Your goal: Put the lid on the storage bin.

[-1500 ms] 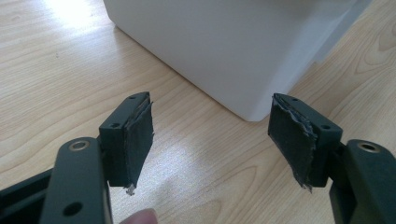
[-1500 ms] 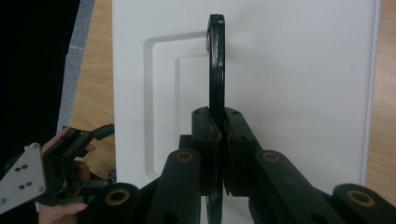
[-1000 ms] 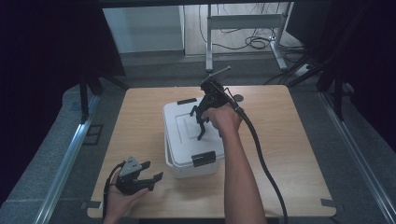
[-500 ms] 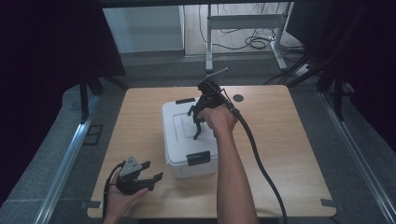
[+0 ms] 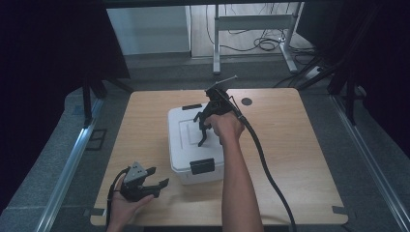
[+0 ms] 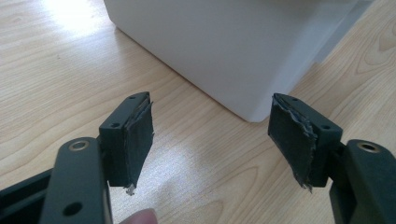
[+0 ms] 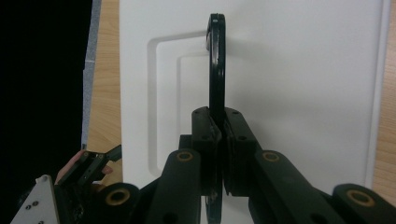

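The right gripper (image 7: 218, 154) is clamped on the black handle (image 7: 216, 70) of the white box (image 5: 186, 140), which sits in the middle of the table (image 5: 300, 159). Compared with a second ago, the box has slid a little toward the left and turned, so I judge it is being dragged or repositioned. The left gripper (image 5: 152, 186) rests near the front-left edge with its jaws apart, holding nothing.

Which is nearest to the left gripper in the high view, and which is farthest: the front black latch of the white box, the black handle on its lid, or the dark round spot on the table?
From the left gripper:
1. Front latch, on the white box's near wall.
2. Black handle, on the lid, clamped by the right gripper.
3. Dark round spot, at the table's far right.
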### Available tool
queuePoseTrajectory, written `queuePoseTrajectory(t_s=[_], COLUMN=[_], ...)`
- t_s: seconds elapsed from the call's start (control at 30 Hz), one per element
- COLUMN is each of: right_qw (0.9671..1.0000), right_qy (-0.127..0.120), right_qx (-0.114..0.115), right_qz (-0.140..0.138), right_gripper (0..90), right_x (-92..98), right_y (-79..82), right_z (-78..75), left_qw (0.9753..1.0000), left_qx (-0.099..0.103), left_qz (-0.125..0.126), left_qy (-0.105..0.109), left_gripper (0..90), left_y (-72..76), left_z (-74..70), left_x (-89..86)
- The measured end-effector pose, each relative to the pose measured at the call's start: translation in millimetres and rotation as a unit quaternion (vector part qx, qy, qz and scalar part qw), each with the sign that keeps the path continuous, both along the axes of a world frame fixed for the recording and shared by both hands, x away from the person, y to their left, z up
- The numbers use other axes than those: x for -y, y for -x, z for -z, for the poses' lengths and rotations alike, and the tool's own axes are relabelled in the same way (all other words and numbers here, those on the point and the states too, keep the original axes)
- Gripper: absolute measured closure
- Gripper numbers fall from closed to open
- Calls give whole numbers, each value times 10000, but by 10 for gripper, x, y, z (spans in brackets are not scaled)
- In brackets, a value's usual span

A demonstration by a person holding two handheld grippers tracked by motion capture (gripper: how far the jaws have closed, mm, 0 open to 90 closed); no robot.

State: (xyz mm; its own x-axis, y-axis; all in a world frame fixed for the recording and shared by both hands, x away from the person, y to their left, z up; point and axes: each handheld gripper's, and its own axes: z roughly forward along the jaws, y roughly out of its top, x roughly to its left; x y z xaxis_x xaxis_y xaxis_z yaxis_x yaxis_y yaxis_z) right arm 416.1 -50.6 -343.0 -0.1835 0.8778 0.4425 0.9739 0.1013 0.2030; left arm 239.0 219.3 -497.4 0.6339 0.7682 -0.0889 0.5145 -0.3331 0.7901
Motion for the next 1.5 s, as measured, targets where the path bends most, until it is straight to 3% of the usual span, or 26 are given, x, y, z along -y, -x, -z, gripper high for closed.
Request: queuePoseTrajectory(t_s=[0.23,0.77,0.8,0.87,0.97,1.17,1.5], right_qw=[9999,9999,9999,9998,9995,9982,9911], right_qy=[-104,-121,-119,-103,-173,-254,-401], right_qx=[-17,13,29,56,117,343,924], right_qz=[59,-42,-68,-186,-245,-422,-875], right_gripper=[855,841,823,663,641,567,525], right_x=[45,50,51,46,82,158,287], right_y=[-17,-29,-29,-32,-35,-28,35], right_z=[92,96,96,91,63,12,-70], left_qw=[10000,10000,10000,10000,10000,10000,9999], left_qx=[-2,11,14,17,20,34,27], left_qz=[4,-20,-26,-29,-35,-67,-104], left_qy=[-5,-6,-3,-6,-19,-38,-119], left_gripper=[311,311,311,311,311,311,311], left_y=[-1,1,1,2,0,3,-2], left_z=[3,-1,-3,-5,-5,-4,12], left_x=[2,-8,-11,-17,-22,-26,-18])
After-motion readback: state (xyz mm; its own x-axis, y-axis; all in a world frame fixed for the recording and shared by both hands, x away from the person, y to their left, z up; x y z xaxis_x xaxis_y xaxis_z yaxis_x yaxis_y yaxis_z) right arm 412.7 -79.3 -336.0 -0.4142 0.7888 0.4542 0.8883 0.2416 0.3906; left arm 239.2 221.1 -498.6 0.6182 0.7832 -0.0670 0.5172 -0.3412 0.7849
